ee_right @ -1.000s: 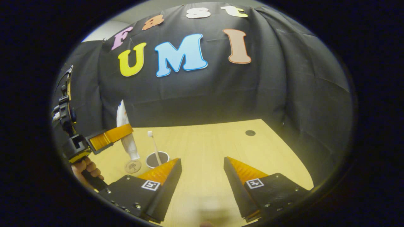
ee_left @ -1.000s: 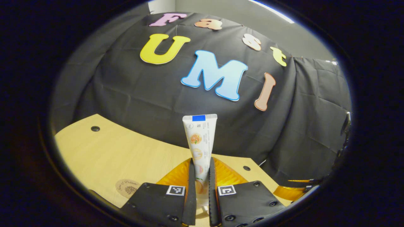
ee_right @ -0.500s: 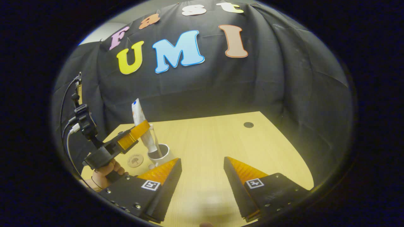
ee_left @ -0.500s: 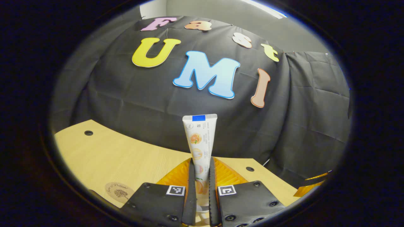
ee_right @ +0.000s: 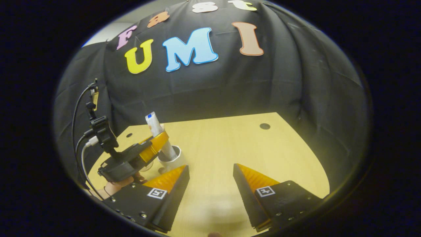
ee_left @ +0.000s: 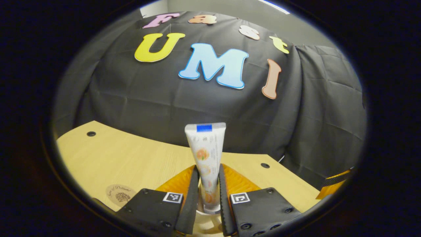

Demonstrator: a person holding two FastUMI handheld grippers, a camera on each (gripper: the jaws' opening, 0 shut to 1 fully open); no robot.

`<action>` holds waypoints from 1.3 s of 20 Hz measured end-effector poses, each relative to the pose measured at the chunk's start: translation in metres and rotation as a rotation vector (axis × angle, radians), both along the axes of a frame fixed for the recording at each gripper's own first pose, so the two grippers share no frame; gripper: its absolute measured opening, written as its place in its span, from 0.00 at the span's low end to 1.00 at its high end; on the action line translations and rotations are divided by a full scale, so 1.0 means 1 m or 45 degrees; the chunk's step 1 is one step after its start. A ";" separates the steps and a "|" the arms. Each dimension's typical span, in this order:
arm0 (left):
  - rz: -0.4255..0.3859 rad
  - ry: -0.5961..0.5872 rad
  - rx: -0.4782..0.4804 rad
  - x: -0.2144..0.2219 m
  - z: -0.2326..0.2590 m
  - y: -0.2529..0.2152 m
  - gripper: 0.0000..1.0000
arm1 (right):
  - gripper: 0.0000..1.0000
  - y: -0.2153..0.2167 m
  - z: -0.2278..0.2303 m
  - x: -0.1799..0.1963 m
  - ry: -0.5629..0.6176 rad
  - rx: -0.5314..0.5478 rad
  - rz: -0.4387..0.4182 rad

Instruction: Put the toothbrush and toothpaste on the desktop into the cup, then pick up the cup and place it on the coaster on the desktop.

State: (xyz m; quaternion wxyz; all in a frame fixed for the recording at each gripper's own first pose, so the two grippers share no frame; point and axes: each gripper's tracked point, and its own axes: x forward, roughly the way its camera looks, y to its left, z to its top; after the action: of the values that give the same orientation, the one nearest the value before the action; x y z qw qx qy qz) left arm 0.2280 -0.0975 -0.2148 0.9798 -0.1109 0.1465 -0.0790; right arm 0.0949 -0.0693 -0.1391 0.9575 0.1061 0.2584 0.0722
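Left gripper view: the left gripper (ee_left: pixel 208 194) has its jaws on either side of the toothpaste (ee_left: pixel 206 154), but they look looser than half a second ago, with a sliver of gap showing along the tube, so I cannot tell whether they are clamping it or have let go. The tube stands upright, crimped end up, and its cap end now sits lower between the jaws, down at the white rim of the cup (ee_left: pixel 205 213) just under them. The round coaster (ee_left: pixel 120 193) lies on the pale wooden table (ee_left: pixel 131 161) off to the left, much where it was before.

In the right gripper view, the left gripper (ee_right: pixel 157 144) has dropped closer to the table than a moment ago, and the toothpaste (ee_right: pixel 154 123) now leans with its lower end inside the cup (ee_right: pixel 171 158). A hand (ee_right: pixel 115 186) holds that gripper from below. The toothbrush, seen standing in the cup a second ago, is hidden behind the tube and gripper now. The right gripper (ee_right: pixel 210 184) hangs over bare table with its jaws spread wide, holding nothing, as before.
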 end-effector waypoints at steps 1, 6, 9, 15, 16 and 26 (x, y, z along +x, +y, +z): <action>-0.002 0.006 -0.007 -0.001 0.000 0.000 0.33 | 0.83 0.002 -0.001 0.000 0.006 -0.001 0.007; -0.002 -0.017 -0.007 -0.007 0.012 0.004 0.86 | 0.83 0.015 0.002 0.002 0.003 0.009 0.026; -0.004 -0.030 0.017 -0.012 0.021 0.011 0.89 | 0.83 0.022 0.006 0.004 -0.002 0.014 0.031; 0.008 -0.106 0.028 -0.024 0.054 0.028 0.93 | 0.83 0.046 0.011 0.010 0.001 0.016 0.057; 0.004 -0.116 0.039 -0.026 0.060 0.032 0.95 | 0.83 0.050 0.009 0.011 0.008 0.009 0.063; 0.027 -0.148 0.100 -0.054 0.100 0.074 0.96 | 0.83 0.104 0.005 0.021 0.122 -0.027 0.163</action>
State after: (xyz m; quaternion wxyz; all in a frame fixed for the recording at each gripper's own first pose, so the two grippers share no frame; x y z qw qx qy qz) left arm 0.1740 -0.0236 -0.1150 0.9910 -0.0689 0.0910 -0.0692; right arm 0.1159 0.0346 -0.1343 0.9384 0.0824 0.3111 0.1255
